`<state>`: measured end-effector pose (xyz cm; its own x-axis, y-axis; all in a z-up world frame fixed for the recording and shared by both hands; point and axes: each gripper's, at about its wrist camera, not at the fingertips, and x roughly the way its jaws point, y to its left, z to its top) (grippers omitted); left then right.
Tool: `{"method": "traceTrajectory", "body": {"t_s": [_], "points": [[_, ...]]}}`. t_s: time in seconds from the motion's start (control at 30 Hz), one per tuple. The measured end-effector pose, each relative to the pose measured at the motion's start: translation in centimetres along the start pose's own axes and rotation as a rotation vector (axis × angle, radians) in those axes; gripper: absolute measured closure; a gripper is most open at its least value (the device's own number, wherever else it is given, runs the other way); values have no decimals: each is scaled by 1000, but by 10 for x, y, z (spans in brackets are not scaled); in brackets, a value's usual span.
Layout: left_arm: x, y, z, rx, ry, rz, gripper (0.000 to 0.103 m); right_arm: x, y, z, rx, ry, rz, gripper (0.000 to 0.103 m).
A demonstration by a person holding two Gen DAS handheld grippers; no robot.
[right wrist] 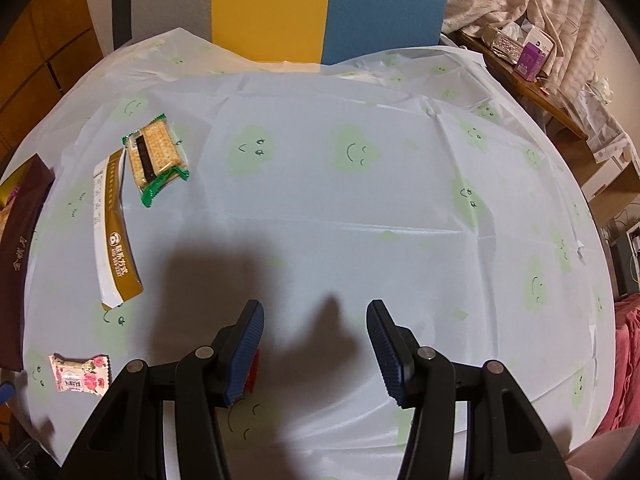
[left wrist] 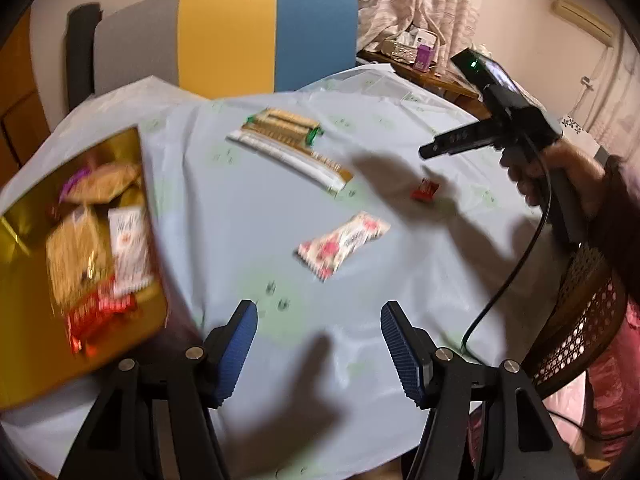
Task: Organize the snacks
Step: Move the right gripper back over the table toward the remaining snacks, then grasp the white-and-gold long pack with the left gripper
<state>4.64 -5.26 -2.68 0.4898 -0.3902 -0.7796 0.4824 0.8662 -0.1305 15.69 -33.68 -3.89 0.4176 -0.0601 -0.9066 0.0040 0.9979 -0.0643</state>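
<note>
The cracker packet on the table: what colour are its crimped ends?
Green, on the cracker packet; clearest in the right wrist view.

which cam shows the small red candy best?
Left wrist: the red candy lies fully visible on the tablecloth, near the right claw. Right wrist shows only a red sliver behind a claw finger.

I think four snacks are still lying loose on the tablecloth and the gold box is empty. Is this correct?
Not quite: the gold box is not empty. The left wrist view shows several packets already inside it. The rest holds: cracker pack, long gold-and-white packet, floral packet and small red candy lie loose on the tablecloth.
</note>
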Motion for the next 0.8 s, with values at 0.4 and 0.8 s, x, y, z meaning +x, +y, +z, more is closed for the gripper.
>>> {"method": "traceTrajectory", "body": {"t_s": [0.4,0.8], "points": [[26,9,99,-151,-1,-41,45,-5,3,0,-7,-17,-6,48],[100,49,163,-387,117,45,61,-12,-8,5,35,-50,13,48]]}}
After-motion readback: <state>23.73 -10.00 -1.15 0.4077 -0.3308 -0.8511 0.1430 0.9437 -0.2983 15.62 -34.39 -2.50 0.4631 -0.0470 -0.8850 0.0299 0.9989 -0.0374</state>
